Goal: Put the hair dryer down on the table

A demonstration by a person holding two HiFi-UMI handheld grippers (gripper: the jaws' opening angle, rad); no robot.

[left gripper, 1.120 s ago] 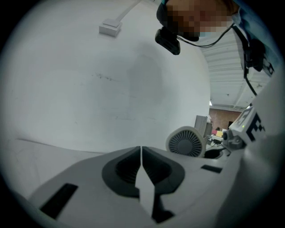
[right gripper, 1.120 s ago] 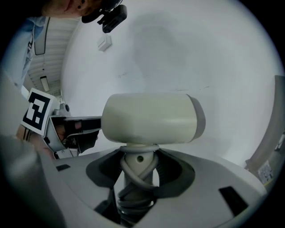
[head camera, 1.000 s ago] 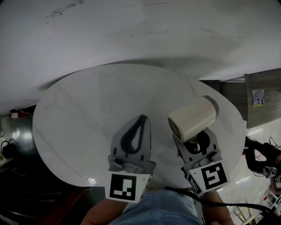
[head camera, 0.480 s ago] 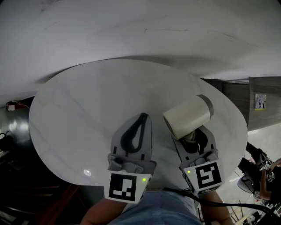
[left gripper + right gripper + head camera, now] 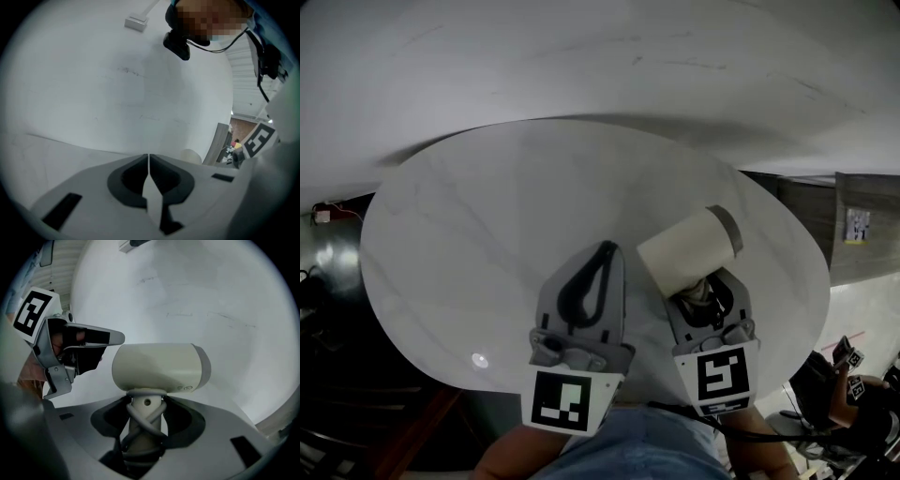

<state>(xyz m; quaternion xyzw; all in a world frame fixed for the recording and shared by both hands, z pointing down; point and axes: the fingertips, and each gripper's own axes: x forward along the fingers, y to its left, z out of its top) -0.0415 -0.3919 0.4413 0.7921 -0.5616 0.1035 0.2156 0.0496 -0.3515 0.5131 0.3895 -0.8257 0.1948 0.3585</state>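
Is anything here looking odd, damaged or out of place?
Nothing is damaged. The only oddity: the hair dryer has its cord wound around the handle, where the right gripper grips it.

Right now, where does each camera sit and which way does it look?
Head view: on the person's head, looking steeply down at the round table; the left claw, right claw and lap show.
Left gripper view: on the left claw, looking along its shut jaws at a white surface; the right claw's marker cube shows.
Right gripper view: on the right claw, looking along jaws clamped on the handle of the hair dryer; the left claw shows.
Shared: head and right gripper views both show the hair dryer.
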